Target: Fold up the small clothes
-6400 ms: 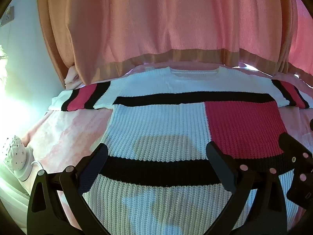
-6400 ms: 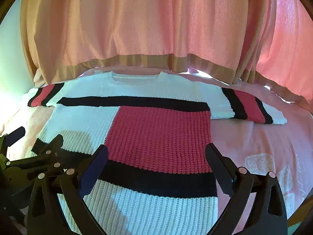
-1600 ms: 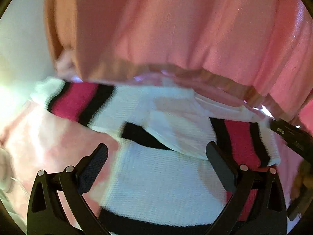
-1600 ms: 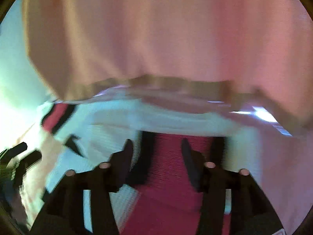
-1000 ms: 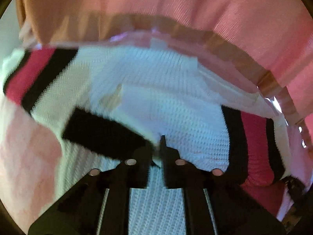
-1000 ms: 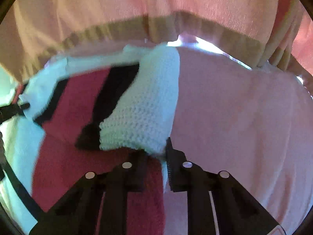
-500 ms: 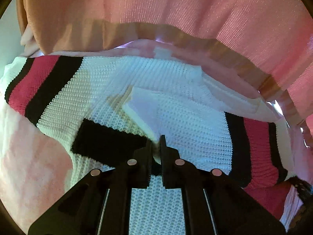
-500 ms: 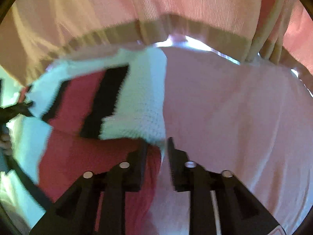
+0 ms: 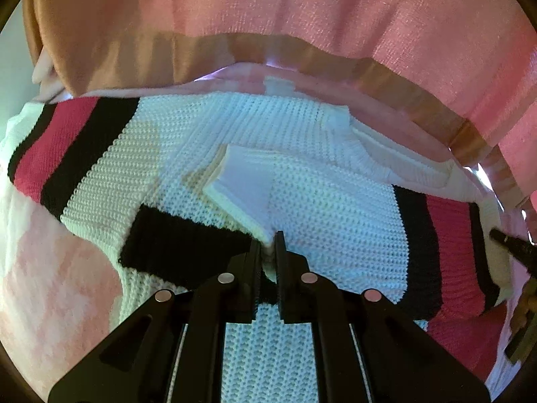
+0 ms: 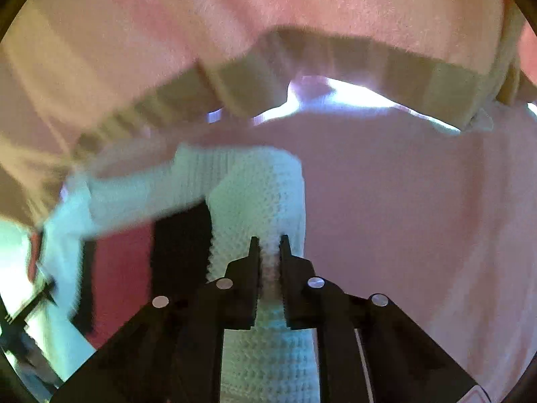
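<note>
White, black and pink knit sweater [image 9: 335, 208] | your left gripper [image 9: 267, 252] pinches its folded edge as anchor | right gripper [image 10: 267, 255], jaws just closing, nips white sleeve knit to fold it inward

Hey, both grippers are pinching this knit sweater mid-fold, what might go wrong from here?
1. The left gripper holds only a thin tip of the sweater, so the knit may slip out if pulled.
2. The right gripper has just been closing on the white knit between its jaws; that view is blurred, so a fast pull could loosen the grip or stretch the fabric.
3. The right sleeve already lies folded across the chest; dragging either side unevenly may bunch it on the pink bedcover.
</note>
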`<action>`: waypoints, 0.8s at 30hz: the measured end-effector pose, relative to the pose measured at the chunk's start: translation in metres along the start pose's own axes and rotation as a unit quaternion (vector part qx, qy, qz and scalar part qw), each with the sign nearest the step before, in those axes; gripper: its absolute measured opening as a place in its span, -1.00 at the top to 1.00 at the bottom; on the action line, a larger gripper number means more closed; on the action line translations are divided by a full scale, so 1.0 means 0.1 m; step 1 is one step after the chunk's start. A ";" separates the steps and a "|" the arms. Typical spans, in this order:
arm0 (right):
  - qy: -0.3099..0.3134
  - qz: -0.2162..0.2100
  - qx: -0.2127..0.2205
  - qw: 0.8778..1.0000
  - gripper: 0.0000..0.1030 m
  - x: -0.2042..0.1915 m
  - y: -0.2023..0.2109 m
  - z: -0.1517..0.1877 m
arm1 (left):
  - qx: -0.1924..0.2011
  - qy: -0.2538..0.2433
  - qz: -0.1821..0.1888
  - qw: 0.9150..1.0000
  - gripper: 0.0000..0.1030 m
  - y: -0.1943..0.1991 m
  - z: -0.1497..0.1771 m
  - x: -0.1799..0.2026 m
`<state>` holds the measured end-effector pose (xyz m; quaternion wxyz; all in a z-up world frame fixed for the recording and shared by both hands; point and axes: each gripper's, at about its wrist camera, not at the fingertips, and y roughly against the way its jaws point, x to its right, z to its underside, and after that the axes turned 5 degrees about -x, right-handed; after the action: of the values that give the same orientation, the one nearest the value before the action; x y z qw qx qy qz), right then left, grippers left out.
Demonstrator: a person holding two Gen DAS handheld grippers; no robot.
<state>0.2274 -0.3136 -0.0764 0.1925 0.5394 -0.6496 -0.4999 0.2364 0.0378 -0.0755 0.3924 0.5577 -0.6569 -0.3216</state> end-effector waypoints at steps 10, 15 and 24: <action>-0.009 0.047 0.001 0.999 0.74 0.15 0.01 0.14 | 0.012 -0.005 -0.002 1.000 0.76 -0.03 0.01 0.01; 0.023 0.030 0.056 0.998 0.54 -0.29 0.82 0.25 | 0.041 0.075 0.030 0.996 0.21 0.32 -0.10 -0.29; 0.108 0.039 0.004 0.993 0.28 -0.94 1.09 1.34 | 0.096 0.248 -0.080 0.961 -0.53 0.80 -0.29 -2.08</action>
<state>0.0984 -0.1795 -0.0131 0.2786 0.5656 -0.6477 -0.4278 0.2382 0.2565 -0.0252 0.4604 0.7060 -0.5199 -0.1385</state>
